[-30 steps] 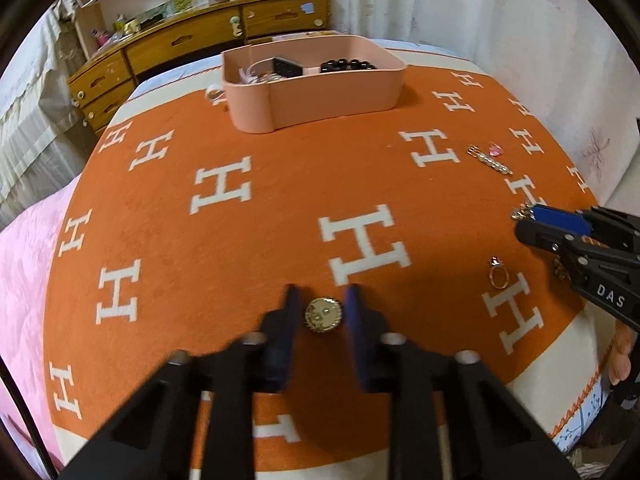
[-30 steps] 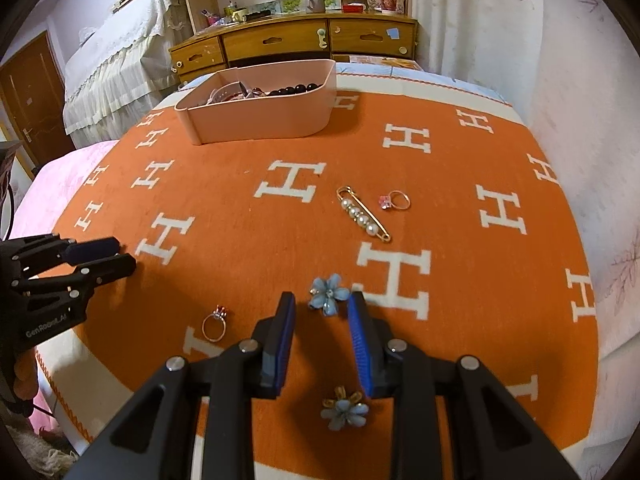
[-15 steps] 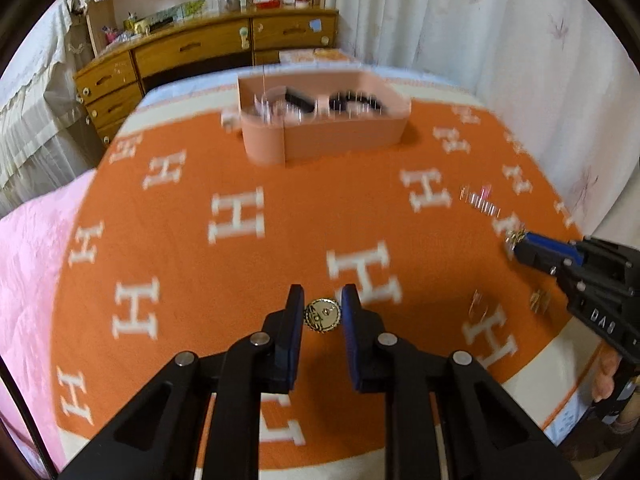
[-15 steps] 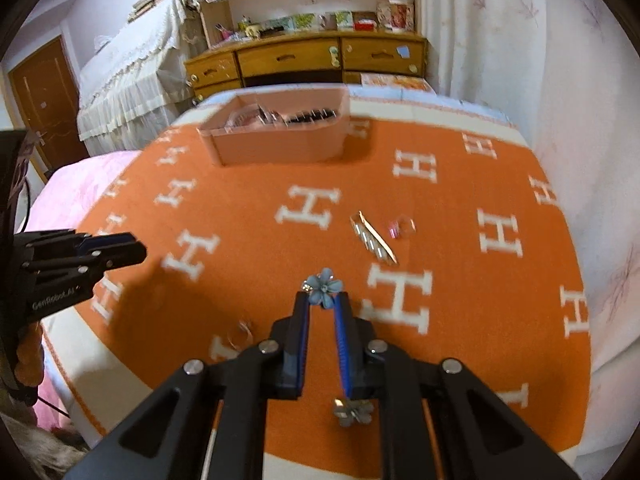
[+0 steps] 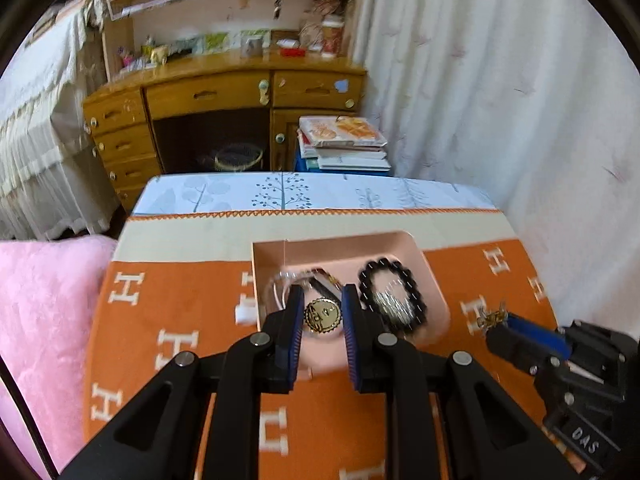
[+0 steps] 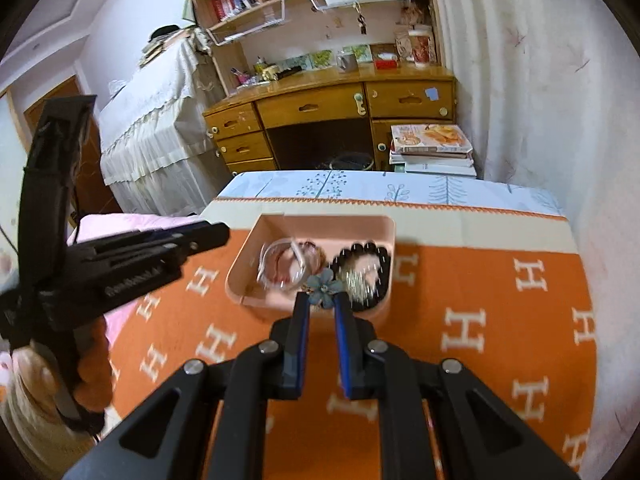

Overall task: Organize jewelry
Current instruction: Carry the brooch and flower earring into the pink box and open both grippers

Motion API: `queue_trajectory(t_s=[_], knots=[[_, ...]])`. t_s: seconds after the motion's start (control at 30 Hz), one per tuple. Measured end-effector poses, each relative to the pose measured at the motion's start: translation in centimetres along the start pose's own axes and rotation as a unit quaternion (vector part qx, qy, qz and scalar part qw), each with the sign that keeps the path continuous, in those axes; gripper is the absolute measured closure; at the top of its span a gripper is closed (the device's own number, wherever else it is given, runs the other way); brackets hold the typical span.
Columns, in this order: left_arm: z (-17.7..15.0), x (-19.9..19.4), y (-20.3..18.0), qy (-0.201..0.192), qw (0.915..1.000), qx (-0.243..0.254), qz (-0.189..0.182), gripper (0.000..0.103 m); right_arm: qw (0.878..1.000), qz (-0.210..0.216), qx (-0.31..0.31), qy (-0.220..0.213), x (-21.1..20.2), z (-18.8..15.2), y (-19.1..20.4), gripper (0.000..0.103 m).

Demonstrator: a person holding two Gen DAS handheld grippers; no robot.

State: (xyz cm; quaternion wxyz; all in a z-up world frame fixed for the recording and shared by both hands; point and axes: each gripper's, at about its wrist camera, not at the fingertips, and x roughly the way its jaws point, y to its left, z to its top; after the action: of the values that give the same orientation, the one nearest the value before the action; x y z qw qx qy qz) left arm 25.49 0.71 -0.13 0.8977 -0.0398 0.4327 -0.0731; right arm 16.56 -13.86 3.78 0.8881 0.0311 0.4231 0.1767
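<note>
An orange blanket [image 5: 168, 320] patterned with white H letters covers the bed, and a pink tray [image 5: 434, 280] sits on it near the far edge, already holding a black bead bracelet [image 5: 416, 280], a clear bangle [image 6: 280, 268] and a few smaller pieces. Both pairs of tongs hang above the tray's near side. The left tongs [image 5: 322, 314] are clenched on a round gold brooch [image 5: 322, 314], held on edge between the blue pads over the middle of the tray. The right tongs [image 6: 322, 296] pinch a blue flower brooch [image 6: 323, 289] at their tips, just above the tray's near wall and close to the bracelet. The step in hand appears to be dropping both pieces into the tray. To do it well, each piece should probably be carried fully past the near wall and lowered close to the tray floor before the tongs let go, so that nothing bounces out onto the blanket. The flower looks held only by a petal edge, so a gentle, level approach seems wise. Releasing into a bare patch, away from the bracelet, would likely keep the pieces from tangling.
</note>
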Motion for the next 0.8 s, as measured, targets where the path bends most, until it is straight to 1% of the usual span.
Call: queue_trajectory(t_s=[0.07,0.17,0.2,0.23,0.27,0.3,0.33,0.37,0.5,0.57,0.7,0.8], knots=[[0.7,2.3,0.7,0.016,0.9998,-0.014,0.003,0.086,1.000,0.000,0.009,0.013,1.8,1.3,-0.4,0.090],[1.1,4.9,1.2,0.036,0.9991,-0.023,0.009,0.085,0.999,-0.015,0.008,0.032,4.6,2.7,-0.8,0.090],[1.0,5.7,1.3,0.044,0.9986,-0.027,0.012,0.078,0.999,-0.023,0.009,0.039,5.5,3.0,-1.0,0.090],[1.0,6.5,1.4,0.057,0.9977,-0.031,0.015,0.055,0.998,-0.029,0.012,0.047,6.2,3.1,-1.1,0.090],[0.9,6.9,1.5,0.065,0.9972,-0.035,0.015,0.040,0.998,-0.035,0.015,0.057,7.1,3.2,-1.3,0.090],[0.7,7.1,1.6,0.064,0.9971,-0.040,0.014,0.017,0.997,-0.036,0.017,0.063,7.6,3.1,-1.4,0.090],[0.5,6.9,1.7,0.056,0.9974,-0.044,0.014,0.013,0.997,-0.037,0.018,0.066,7.8,2.9,-1.6,0.090],[0.2,6.6,1.7,0.045,0.9978,-0.048,0.010,0.013,0.997,-0.038,0.018,0.068,8.0,2.7,-1.5,0.090],[-0.3,5.8,1.8,0.044,0.9977,-0.051,0.000,0.013,0.997,-0.036,0.007,0.066,7.8,1.7,-1.0,0.090],[-0.8,4.8,1.7,0.023,0.9987,-0.046,0.002,0.013,0.997,-0.038,-0.001,0.065,7.4,1.1,-0.5,0.090],[-1.8,2.7,1.4,-0.005,0.9995,-0.023,0.020,0.013,0.997,-0.043,-0.009,0.057,6.0,0.2,0.0,0.090],[-2.7,1.2,1.0,-0.008,0.9995,-0.004,0.031,0.013,0.998,-0.042,-0.005,0.049,4.6,-0.4,0.0,0.090]])
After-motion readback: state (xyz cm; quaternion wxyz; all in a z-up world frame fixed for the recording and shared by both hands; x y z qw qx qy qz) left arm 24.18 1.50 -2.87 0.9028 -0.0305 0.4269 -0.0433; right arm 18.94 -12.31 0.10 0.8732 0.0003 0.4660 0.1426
